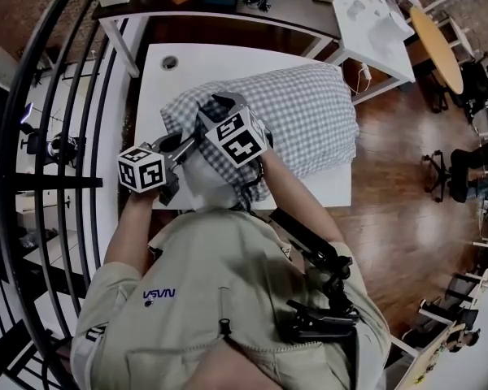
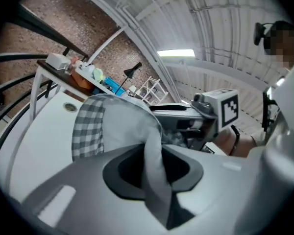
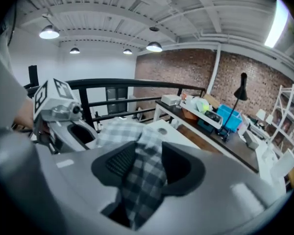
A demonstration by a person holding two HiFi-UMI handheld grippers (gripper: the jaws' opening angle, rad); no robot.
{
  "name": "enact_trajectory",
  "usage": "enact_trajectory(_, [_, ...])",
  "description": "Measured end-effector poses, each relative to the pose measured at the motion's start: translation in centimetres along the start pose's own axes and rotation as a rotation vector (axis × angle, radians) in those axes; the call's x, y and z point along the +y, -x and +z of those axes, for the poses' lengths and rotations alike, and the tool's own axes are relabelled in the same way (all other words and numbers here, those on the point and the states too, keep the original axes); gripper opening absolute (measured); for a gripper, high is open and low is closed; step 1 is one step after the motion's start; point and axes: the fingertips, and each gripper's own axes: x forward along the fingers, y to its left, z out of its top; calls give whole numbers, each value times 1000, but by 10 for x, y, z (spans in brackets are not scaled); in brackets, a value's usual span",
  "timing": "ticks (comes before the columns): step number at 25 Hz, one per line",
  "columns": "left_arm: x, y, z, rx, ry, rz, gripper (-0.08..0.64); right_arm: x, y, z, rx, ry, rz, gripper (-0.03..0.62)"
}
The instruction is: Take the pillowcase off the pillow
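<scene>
Checked pillowcase [image 1: 309,112] covers most of the pillow [image 2: 122,126], whose bulk lies on the tabletop [image 1: 187,63] just beyond both sets of fingers. On my left gripper [image 2: 154,168] the fingers pinch a fold of plain pale cloth, which I take for the pillow's bared end. On my right gripper [image 3: 142,173] the fingers stand spread, with a strip of the checked cloth lying loose between them. My worry: if I pull now, the right side has no hold, so the case would not peel back and the whole pillow could slide off the tabletop toward me.
</scene>
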Motion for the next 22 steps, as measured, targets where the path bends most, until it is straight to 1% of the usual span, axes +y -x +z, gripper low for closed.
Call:
enact_trajectory(1, [-8,2,-3,2,-26,0,87,4,-3,-3,23,19,17,170])
enact_trajectory(2, [-13,4,-4,-2,-43,6,86,8,-5,-6,43,40,29,130])
enact_trajectory(3, [-16,7,-4,-11,-51,14,83,11,-5,-8,55,57,30,44])
enact_trajectory(4, [-18,11,-3,-26,-55,21,81,10,-4,-8,57,64,20,17])
enact_trajectory(6, [-20,18,2,-55,-66,31,75,2,0,-1,31,57,-18,9])
enact_trajectory(7, [-22,20,4,-59,-81,32,72,-6,4,4,13,51,-52,9])
enact_trajectory(9, [-29,23,0,-38,-129,26,67,-33,13,9,-15,38,-160,6])
enact_trajectory(11, [-39,28,-7,-25,-179,8,63,-69,25,7,-24,2,-270,6])
enact_trajectory(14, [-60,44,-5,-71,-226,-49,57,-119,37,-14,22,-33,-409,6])
enact_trajectory(15, [-66,52,0,-102,-226,-68,53,-133,39,-27,54,-49,-445,6])
enact_trajectory(17, [-72,71,15,-185,-183,-89,47,-156,45,-60,122,-104,-498,6])
enact_trajectory(19, [-66,87,31,-246,-146,-78,44,-172,54,-93,166,-171,-539,8])
enact_trajectory(20, [-59,91,37,-256,-144,-64,43,-176,58,-104,175,-199,-554,8])
enact_trajectory(22, [-38,88,46,-246,-144,-27,44,-176,60,-113,169,-223,-560,8])
